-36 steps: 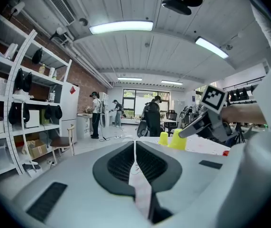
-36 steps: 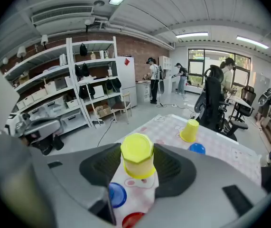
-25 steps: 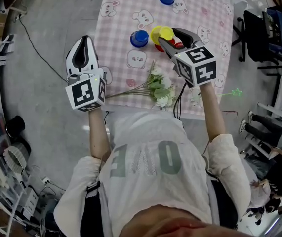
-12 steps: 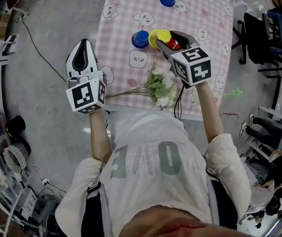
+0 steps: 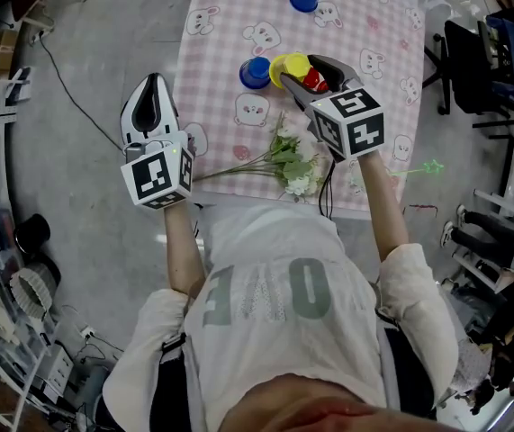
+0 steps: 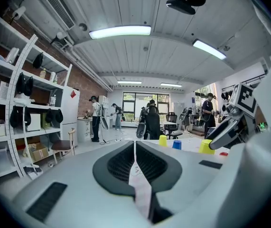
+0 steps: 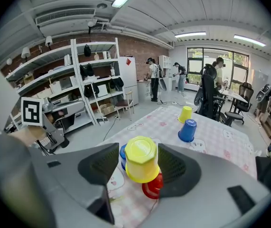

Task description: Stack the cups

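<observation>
My right gripper hovers over the pink checked table, its jaws opening around an upside-down yellow cup. That cup sits tilted on a red cup, and small gaps show beside the pads. A blue cup stands just left of them. Farther back are another blue cup and a second yellow cup. My left gripper is shut and empty, held off the table's left side above the floor.
White artificial flowers lie near the table's front edge, between me and the cups. Office chairs stand to the right of the table. A cable runs across the floor at the left. Shelving lines the left wall.
The right gripper has eased slightly away from me and its jaws have widened around the yellow cup. The left gripper has stayed put.
</observation>
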Demonstrator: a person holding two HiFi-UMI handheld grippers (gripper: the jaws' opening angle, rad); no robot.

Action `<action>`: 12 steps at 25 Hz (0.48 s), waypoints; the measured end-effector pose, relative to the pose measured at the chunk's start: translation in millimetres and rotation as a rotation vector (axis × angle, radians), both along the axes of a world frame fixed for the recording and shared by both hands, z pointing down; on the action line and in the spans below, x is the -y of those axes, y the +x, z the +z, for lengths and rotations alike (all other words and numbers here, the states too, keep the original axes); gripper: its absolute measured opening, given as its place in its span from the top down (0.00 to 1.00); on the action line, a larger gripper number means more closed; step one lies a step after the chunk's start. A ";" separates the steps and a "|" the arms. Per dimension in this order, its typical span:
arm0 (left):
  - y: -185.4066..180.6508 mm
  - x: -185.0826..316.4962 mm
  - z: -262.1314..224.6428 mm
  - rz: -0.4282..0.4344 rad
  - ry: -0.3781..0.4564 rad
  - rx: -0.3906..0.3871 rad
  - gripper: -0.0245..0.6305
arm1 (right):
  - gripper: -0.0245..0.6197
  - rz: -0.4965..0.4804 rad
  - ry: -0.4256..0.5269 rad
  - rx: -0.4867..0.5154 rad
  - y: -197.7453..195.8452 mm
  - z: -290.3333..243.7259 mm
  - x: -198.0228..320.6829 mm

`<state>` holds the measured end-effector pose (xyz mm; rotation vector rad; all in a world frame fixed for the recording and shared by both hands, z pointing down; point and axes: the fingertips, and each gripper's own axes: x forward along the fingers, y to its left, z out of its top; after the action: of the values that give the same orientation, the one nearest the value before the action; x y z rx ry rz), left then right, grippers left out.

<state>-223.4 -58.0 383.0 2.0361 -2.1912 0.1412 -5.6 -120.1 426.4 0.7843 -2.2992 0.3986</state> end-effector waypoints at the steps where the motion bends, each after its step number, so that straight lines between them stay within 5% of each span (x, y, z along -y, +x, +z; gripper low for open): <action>1: 0.6 0.5 -0.3 0.002 0.000 0.001 0.91 | 0.57 -0.002 0.001 0.014 -0.7 -3.7 -0.5; 12: 4.5 8.9 2.0 0.026 -0.010 0.012 0.91 | 0.55 0.059 0.228 0.076 35.7 -94.6 65.0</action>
<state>-218.9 -66.9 385.0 2.0643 -2.1675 0.1670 30.1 -185.1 331.8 0.9655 -2.4255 0.1964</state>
